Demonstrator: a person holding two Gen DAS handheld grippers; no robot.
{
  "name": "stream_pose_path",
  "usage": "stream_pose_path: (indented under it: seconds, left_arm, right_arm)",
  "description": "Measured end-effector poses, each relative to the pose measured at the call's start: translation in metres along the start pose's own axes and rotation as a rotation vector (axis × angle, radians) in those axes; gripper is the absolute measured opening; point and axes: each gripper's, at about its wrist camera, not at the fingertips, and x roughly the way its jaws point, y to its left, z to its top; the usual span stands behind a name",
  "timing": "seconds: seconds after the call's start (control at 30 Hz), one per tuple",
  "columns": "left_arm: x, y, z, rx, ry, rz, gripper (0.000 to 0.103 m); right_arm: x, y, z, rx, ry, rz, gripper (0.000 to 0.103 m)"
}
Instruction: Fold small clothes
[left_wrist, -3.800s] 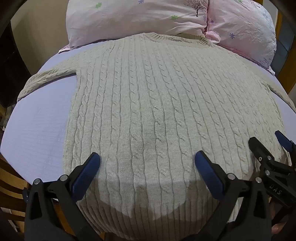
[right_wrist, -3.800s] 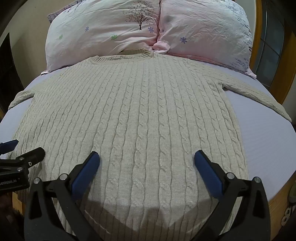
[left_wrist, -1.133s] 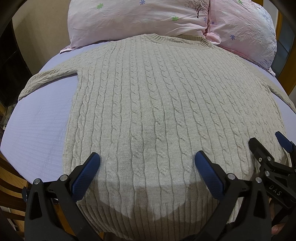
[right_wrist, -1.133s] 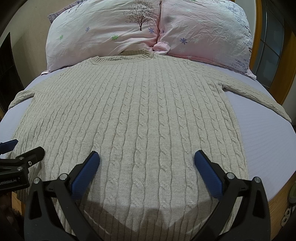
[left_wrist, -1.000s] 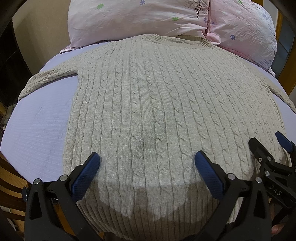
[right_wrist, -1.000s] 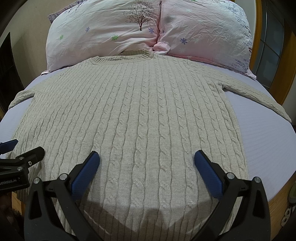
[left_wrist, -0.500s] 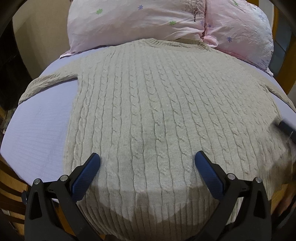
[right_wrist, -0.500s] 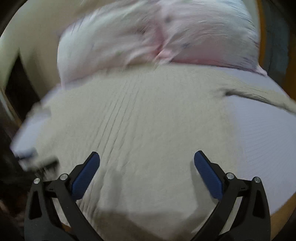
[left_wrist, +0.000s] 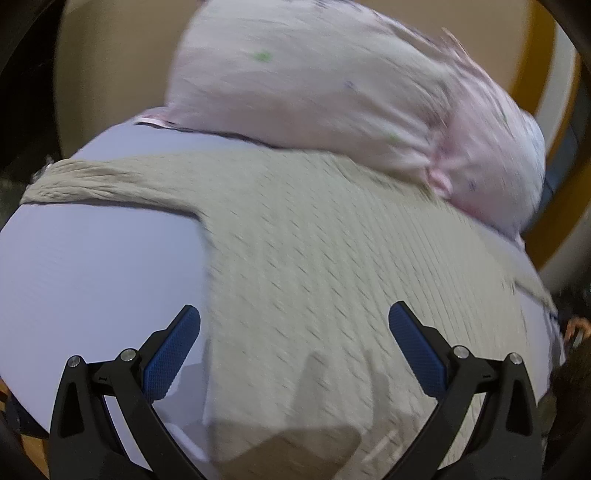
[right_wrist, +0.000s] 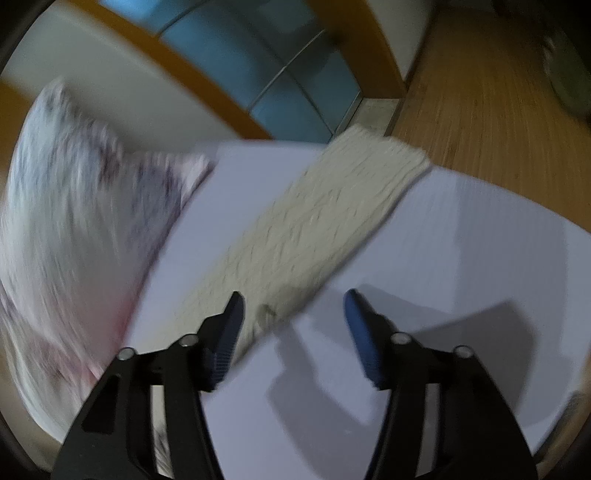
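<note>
Sweater (left_wrist: 314, 258) fabric, beige and cable-knit, is seen spread flat on the lavender bed sheet (left_wrist: 92, 266), its body below the pink pillows (left_wrist: 332, 81) and one sleeve stretched out toward the left edge of the mattress. The left gripper (left_wrist: 293, 350) is held low over the sweater's left side edge, its blue-padded fingers (left_wrist: 171, 352) spread wide; one pad hangs over bare sheet and the other over the knit, and nothing is pinched between them. The right gripper (right_wrist: 291, 332) is held above the sweater's other sleeve (right_wrist: 314, 221), which is laid diagonally across the sheet (right_wrist: 461, 240) with its cuff at the bed's far edge. Its fingers are parted, though less widely, and the sleeve's near part is framed between them; contact cannot be judged through the blur. Only the left wrist view shows the sweater's body. Only the right wrist view shows the wooden floor (right_wrist: 498, 92), a glass panel and a single pillow (right_wrist: 74, 206) at the left.
</note>
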Motion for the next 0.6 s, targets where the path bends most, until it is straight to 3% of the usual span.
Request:
stream_pose_path:
  seconds: [0.07,0.1,0.13,0.17,0.23,0.3,0.37,0.43,0.53,0.6]
  left_arm:
    - [-0.003,0.017,0.008,-0.035,-0.041,0.002,0.102]
    - [-0.005,0.027,0.011,-0.052,-0.059,0.002,0.102]
    - [-0.007,0.038,0.014,-0.075,-0.084,0.010,0.102]
    - [-0.009,0.047,0.018,-0.094,-0.101,0.022,0.102]
    - [-0.014,0.066,0.023,-0.134,-0.129,0.066,0.102]
    - [-0.020,0.082,0.028,-0.165,-0.153,0.109,0.102]
    - [-0.028,0.101,0.033,-0.208,-0.196,0.140,0.102]
    - [-0.035,0.119,0.035,-0.261,-0.240,0.146,0.102]
    - [-0.037,0.140,0.040,-0.342,-0.265,0.139,0.102]
    - [-0.039,0.157,0.036,-0.393,-0.269,0.129,0.102]
  right_arm:
    - [0.009,-0.001,0.010,0.015,-0.036,0.002,0.050]
    - [0.012,-0.003,0.015,0.021,-0.053,-0.007,0.042]
    - [0.019,-0.003,0.018,0.027,-0.060,-0.027,0.033]
    - [0.028,-0.003,0.023,0.034,-0.056,-0.033,0.008]
    - [0.024,0.005,0.026,0.014,-0.083,-0.036,0.008]
    - [0.003,0.041,0.014,-0.131,-0.185,-0.014,0.008]
    - [-0.019,0.089,-0.012,-0.305,-0.260,0.042,0.008]
    - [-0.041,0.153,-0.058,-0.506,-0.286,0.156,0.007]
    - [-0.059,0.229,-0.141,-0.747,-0.249,0.347,0.007]
    - [-0.059,0.274,-0.210,-0.908,-0.162,0.483,0.007]
